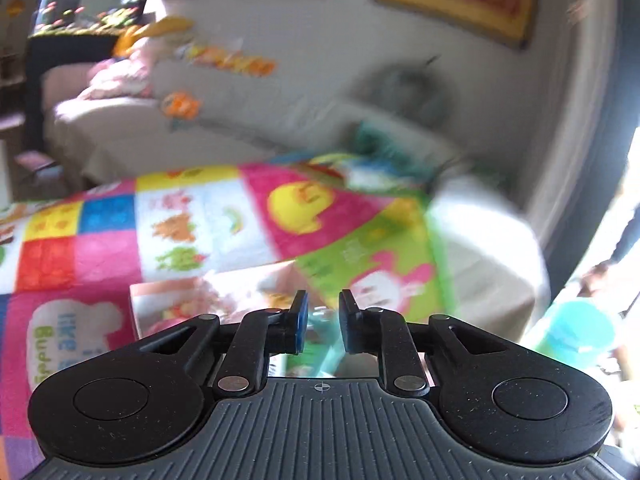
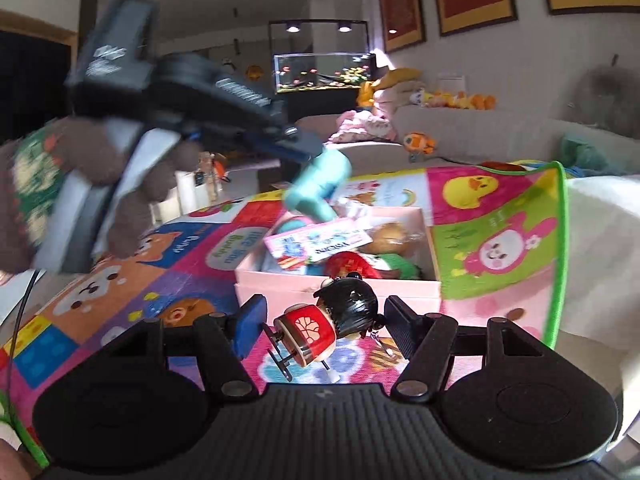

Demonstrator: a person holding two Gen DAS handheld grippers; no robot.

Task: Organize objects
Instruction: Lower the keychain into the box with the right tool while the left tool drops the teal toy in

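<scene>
Doll (image 2: 328, 328) lies on its side between the spread fingers of the right claw (image 2: 324, 326), just short of the box (image 2: 336, 284). Judged light, rigid, glossy; grip the red body. Left claw (image 2: 316, 152) pinches a teal toy (image 2: 320, 186) over the box.

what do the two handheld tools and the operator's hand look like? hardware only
Both match: the left tool and right tool have black linkage fingers, blue pads, silver pivot pins, round black side discs and a ribbed grey deck with a crosshair mark. The left hand wears a brown fuzzy glove with a green-patterned cuff.
</scene>
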